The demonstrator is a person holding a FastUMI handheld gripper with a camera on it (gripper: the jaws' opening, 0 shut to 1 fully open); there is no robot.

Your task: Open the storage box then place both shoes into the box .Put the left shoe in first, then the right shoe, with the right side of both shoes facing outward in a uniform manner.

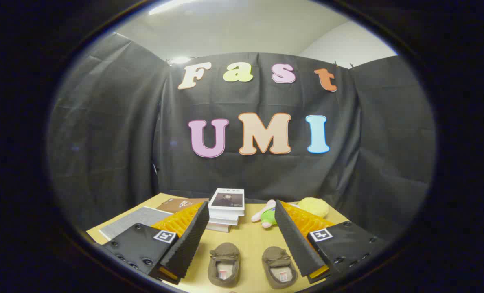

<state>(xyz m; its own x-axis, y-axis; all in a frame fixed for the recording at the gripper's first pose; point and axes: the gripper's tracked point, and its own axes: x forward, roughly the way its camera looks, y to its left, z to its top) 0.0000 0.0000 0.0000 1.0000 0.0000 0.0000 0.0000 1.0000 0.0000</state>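
I see my gripper (242, 221) spread wide above the table (248, 240), two brown shoes (224, 264) side by side between its fingers, books (226, 209) beyond.

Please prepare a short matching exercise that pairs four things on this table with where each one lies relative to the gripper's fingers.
Things
1. pair of brown shoes
2. stack of books
3. plush toy
4. grey mat

Places
A. off to the left, beyond the left finger
B. on the wooden table, between the fingers of the open gripper, closest to the camera
C. beyond the shoes, just right of the books
D. beyond the shoes, near the black cloth wall, left of the toy

Pairs: 1-B, 2-D, 3-C, 4-A
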